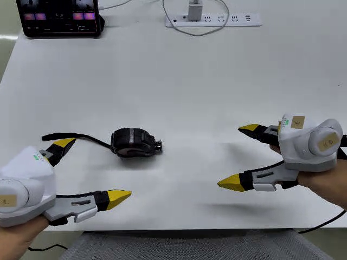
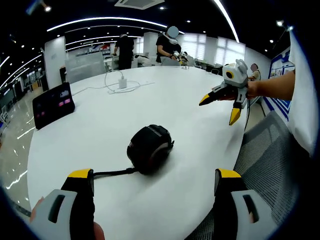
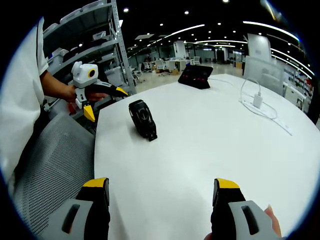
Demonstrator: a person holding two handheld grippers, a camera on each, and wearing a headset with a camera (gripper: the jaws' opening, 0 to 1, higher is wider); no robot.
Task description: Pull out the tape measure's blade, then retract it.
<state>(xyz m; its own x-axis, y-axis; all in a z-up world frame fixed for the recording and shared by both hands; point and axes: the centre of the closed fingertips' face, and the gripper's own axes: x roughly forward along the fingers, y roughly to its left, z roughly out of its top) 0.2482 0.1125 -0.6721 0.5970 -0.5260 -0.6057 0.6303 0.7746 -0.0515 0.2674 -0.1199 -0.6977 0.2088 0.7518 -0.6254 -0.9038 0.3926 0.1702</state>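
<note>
A black tape measure [image 1: 134, 143] lies on the white table [image 1: 190, 81], its blade tip facing right and a black strap [image 1: 70, 137] trailing left. My left gripper [image 1: 92, 170] is open at the near left, its far fingertip beside the strap, nothing between its jaws. From the left gripper view the tape measure [image 2: 149, 147] sits just ahead of my left gripper [image 2: 155, 181]. My right gripper [image 1: 238, 156] is open at the near right, well apart from the tape. In the right gripper view the tape measure [image 3: 143, 118] lies ahead and left of my right gripper [image 3: 163, 192].
A black tablet [image 1: 59, 17] stands at the far left and a white power strip [image 1: 214, 20] with a charger and cable lies at the far edge. A grey mesh chair [image 1: 184, 246] sits below the near table edge. People stand in the background.
</note>
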